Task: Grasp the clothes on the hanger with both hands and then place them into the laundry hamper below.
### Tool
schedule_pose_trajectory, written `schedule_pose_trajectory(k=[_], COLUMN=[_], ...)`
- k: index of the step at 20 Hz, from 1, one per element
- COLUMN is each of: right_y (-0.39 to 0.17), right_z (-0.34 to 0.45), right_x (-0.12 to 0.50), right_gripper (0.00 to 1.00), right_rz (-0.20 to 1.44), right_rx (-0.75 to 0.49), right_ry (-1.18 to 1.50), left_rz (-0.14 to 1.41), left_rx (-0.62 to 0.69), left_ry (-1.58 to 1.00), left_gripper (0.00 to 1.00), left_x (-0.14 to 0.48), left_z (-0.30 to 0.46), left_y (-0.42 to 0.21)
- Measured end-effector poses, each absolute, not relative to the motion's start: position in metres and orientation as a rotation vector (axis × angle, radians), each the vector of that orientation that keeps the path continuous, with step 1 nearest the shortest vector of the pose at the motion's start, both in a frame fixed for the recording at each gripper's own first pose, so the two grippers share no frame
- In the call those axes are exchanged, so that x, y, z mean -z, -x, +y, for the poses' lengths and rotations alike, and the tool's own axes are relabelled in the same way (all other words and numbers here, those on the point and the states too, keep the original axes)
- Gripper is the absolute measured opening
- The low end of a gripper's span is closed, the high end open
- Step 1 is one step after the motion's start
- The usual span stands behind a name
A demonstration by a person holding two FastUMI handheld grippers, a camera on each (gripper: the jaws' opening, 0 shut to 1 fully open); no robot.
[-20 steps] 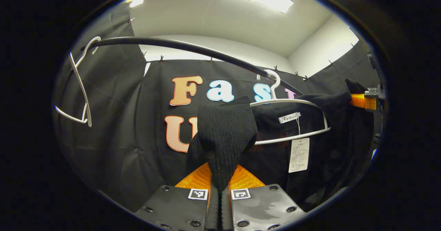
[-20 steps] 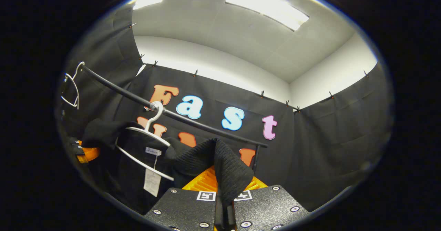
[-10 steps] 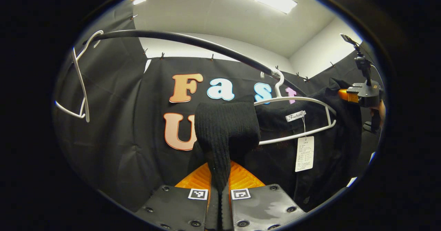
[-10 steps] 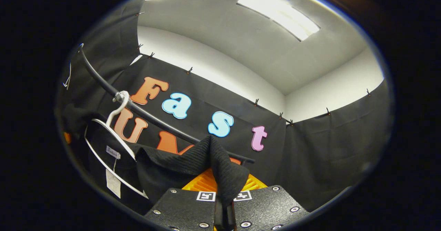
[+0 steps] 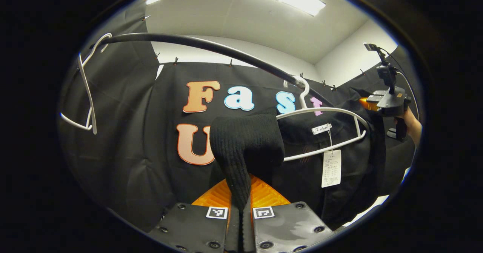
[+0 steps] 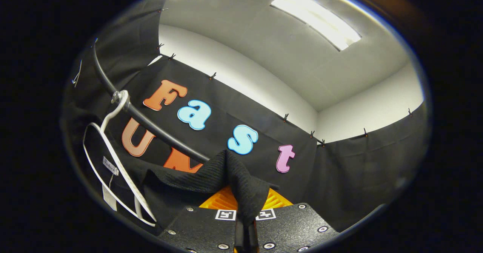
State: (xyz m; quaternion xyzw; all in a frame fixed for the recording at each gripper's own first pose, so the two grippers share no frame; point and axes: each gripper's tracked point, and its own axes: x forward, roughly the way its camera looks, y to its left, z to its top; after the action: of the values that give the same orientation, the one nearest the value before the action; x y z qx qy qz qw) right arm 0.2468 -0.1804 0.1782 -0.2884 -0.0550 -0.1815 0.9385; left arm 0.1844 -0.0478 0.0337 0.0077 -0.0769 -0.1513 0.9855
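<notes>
A black knit garment (image 5: 247,143) with a white paper tag (image 5: 331,168) hangs around a white hanger (image 5: 324,132) hooked on the black rail (image 5: 196,45). My left gripper (image 5: 240,204) is shut on one shoulder fold of it. In the left gripper view the other gripper (image 5: 381,102), held by a hand, pinches the far shoulder at the right. In the right gripper view my right gripper (image 6: 245,215) is shut on a fold of the black garment (image 6: 222,177), and the white hanger (image 6: 113,170) hangs bare-armed at the left under the rail (image 6: 151,124).
A second, bare white hanger (image 5: 85,90) hangs at the left end of the rail. Black cloth walls close in the back and sides, with a white ceiling and light panels above.
The right gripper has drawn its shoulder of the garment farther off the hanger arm and tilted, so the rail and hanger slid left in its view. The left gripper stays almost still.
</notes>
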Motion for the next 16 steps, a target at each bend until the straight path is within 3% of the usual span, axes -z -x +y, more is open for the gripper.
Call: schedule_pose_trajectory(k=[7,16], right_y=[-0.233,-0.198], right_z=[-0.202,-0.167], right_x=[-0.069,0.000], right_gripper=[0.00,0.00], right_rz=[0.029,0.041], right_rx=[0.326,0.302], right_ry=[0.488,0.322], left_rz=[-0.163,-0.186], left_rx=[0.294,0.297], left_ry=[-0.006,-0.003], left_gripper=[0.11,0.10], left_x=[-0.035,-0.041], left_z=[-0.047,-0.048], left_y=[-0.184,-0.184])
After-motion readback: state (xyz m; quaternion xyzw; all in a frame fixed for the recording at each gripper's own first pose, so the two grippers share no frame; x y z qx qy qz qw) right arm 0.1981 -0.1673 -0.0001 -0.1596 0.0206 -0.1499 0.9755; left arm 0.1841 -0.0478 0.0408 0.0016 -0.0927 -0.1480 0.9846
